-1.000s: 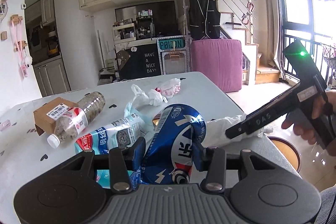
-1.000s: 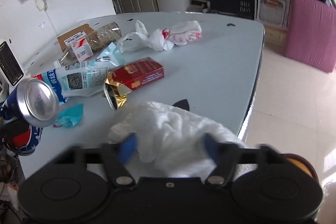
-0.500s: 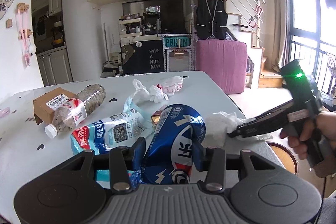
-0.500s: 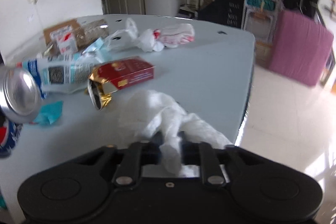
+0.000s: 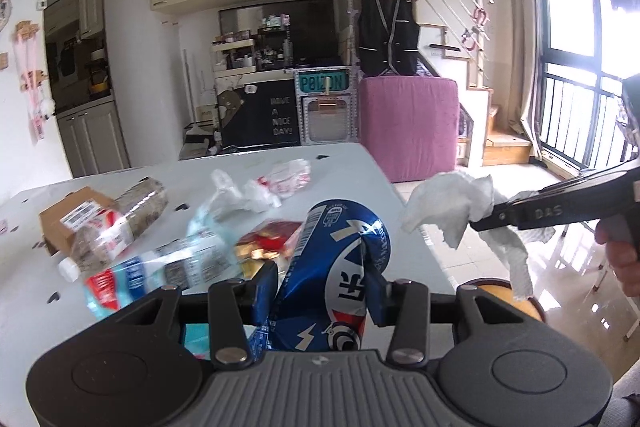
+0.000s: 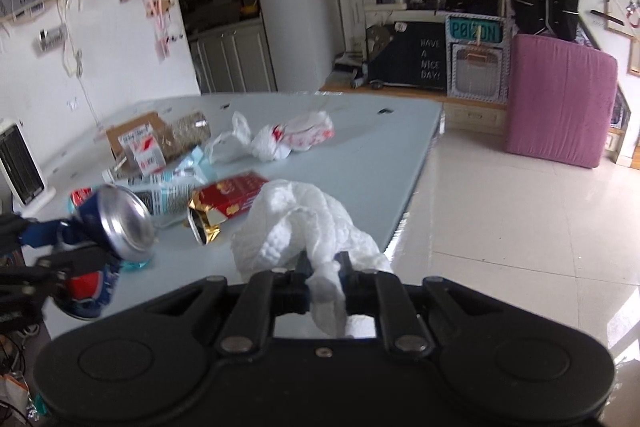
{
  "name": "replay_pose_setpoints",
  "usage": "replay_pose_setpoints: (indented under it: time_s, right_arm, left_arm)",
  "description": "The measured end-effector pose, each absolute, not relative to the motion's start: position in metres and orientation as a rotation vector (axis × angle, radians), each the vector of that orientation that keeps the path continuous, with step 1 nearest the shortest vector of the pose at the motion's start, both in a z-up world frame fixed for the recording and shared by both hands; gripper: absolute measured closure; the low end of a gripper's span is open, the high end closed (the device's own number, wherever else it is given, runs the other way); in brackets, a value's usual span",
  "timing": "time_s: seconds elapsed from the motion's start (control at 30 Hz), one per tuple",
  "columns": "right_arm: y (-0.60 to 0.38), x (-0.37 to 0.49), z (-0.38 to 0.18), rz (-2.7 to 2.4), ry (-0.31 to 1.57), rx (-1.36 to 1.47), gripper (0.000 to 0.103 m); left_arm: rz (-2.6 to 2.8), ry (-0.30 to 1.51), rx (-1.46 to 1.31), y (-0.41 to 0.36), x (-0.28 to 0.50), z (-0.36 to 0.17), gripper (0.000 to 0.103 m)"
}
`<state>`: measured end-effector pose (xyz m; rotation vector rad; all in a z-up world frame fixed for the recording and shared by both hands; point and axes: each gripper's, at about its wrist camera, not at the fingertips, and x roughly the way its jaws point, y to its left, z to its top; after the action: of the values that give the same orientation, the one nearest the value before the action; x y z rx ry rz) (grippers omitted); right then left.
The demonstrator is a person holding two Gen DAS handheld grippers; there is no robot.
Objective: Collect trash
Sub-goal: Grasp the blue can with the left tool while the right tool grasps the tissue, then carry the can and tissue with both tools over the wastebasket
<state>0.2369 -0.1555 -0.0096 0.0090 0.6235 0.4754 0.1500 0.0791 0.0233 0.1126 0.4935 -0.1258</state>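
So far, two pieces of trash are held and none is seen binned: the crushed blue soda can [image 5: 332, 267] is pinched between the fingers of the left gripper [image 5: 320, 291] above the near part of the pale table [image 6: 360, 155], and the crumpled white paper towel [image 6: 304, 227] is clamped in the pressed-together right gripper [image 6: 324, 275], whose jaws have just been closing on it; the towel is lifted clear of the table's near right corner, with a tail hanging down. On the table, beyond the can, the red cigarette pack [image 6: 236, 195] with its gold foil is left, along with a flattened printed water bottle [image 5: 160, 263], a clear plastic bottle [image 5: 120, 227], a small cardboard box [image 5: 76, 215] and a knotted white plastic bag [image 6: 280, 139] farther back; a scrap of teal paper [image 6: 138, 265] is seen beneath the can. A round orange-rimmed container [image 5: 508, 299], judged to be the bin, is glimpsed on the floor just off the table's right edge. To the right of that edge, open tiled floor [image 6: 520, 227] is offered for moving, bounded farther away by a pink covered block [image 6: 560, 99]. The table's left side is crowded by a white heater [image 6: 20, 163].
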Motion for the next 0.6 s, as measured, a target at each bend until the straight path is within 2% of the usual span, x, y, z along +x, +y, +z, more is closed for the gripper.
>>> replay_pose_setpoints:
  time_s: [0.3,0.6]
  right_arm:
    - [-0.236,0.219,-0.001,0.38,0.603,0.048,0.09]
    - [-0.313,0.212,-0.026,0.262,0.629,0.116,0.09]
  left_arm:
    - [-0.206,0.493,0.129,0.01,0.17,0.028,0.057]
    - [-0.313,0.552,0.114,-0.067,0.199,0.01,0.057]
